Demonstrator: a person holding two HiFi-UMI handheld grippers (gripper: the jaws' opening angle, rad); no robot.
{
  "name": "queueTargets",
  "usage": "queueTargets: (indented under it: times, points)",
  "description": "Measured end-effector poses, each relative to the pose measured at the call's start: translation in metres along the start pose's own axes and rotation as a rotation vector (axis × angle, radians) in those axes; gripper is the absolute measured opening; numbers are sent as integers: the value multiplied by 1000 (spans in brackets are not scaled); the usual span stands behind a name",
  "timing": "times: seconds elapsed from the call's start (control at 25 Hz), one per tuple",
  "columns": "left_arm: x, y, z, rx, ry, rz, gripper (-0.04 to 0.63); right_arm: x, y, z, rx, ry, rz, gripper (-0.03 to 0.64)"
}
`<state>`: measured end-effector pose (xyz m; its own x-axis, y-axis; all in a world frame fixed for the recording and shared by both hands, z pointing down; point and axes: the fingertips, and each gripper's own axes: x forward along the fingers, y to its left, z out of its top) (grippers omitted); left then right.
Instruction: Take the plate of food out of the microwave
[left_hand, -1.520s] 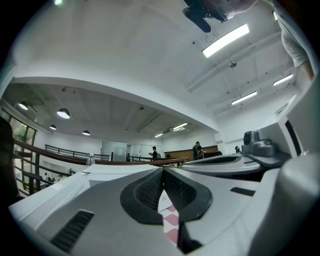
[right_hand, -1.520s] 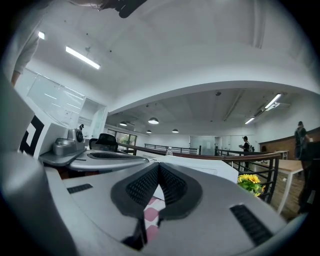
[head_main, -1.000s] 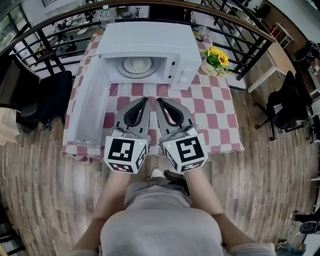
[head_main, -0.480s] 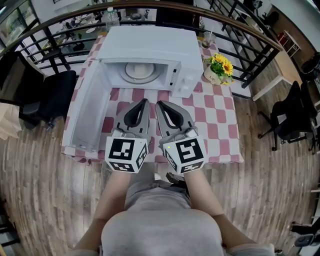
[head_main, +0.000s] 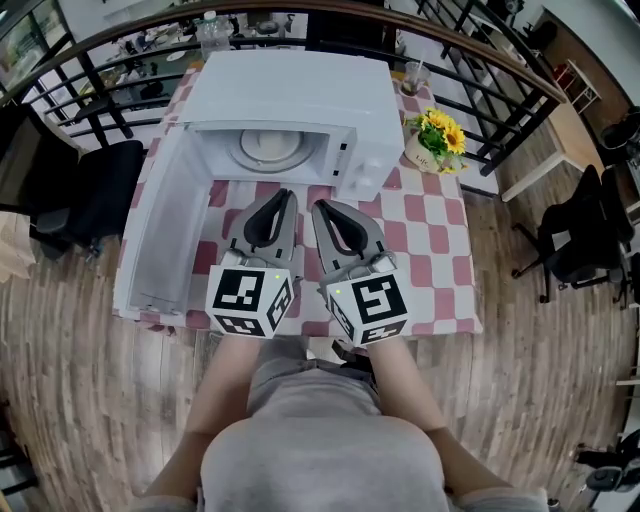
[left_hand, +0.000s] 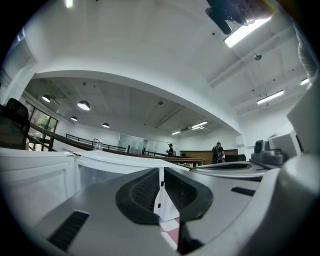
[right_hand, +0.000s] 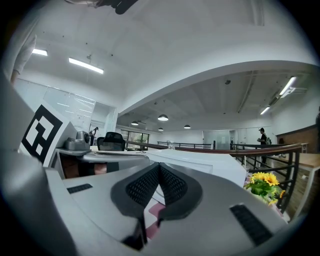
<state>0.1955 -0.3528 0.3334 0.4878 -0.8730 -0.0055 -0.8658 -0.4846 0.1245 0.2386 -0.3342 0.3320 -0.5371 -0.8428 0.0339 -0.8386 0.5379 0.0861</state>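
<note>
A pale wooden plank floor (head_main: 80, 350) surrounds a counter (head_main: 430, 250) covered with a red-and-white checked cloth, and a dark curved metal railing (head_main: 480, 60) runs behind it. A boxy white microwave oven (head_main: 295, 90) stands at the far half of the counter. Its white door (head_main: 160, 240) is swung fully open to the left and reaches toward the counter's near edge. A black office chair (head_main: 100, 190) stands on the floor just beyond that door. The person stands at the counter's near side and holds both tools side by side over the cloth, in front of the oven's open mouth and pointing at it. The grey left gripper (head_main: 284, 195) has its jaws clenched together with nothing between them. The grey right gripper (head_main: 320, 205) is just beside it, its jaws likewise pressed shut and empty. A round white plate (head_main: 268, 147) sits inside the oven cavity, well apart from both tools; whether food lies on it cannot be made out. A small white pot of yellow sunflowers (head_main: 437, 130) stands on the cloth just right of the oven.
</note>
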Motion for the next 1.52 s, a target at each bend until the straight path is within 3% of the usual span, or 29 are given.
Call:
queueTargets:
  times: [0.24, 0.4, 0.52, 0.92, 1.16, 1.52]
  points:
    - [18, 17, -8, -28, 31, 3, 55, 19, -8, -5, 6, 1, 8, 21]
    - [33, 35, -19, -105, 73, 12, 208, 36, -13, -12, 16, 10, 15, 21]
    - [44, 46, -26, -164, 95, 8, 263, 48, -17, -16, 21, 20, 16, 21]
    - [73, 79, -60, -354, 167, 20, 265, 77, -37, -39, 68, 64, -21, 21]
    - [90, 95, -91, -549, 227, -6, 258, 92, -39, -62, 111, 116, -23, 21]
    - [107, 129, -134, -718, 307, 111, 258, 110, -44, -83, 205, 164, -19, 21]
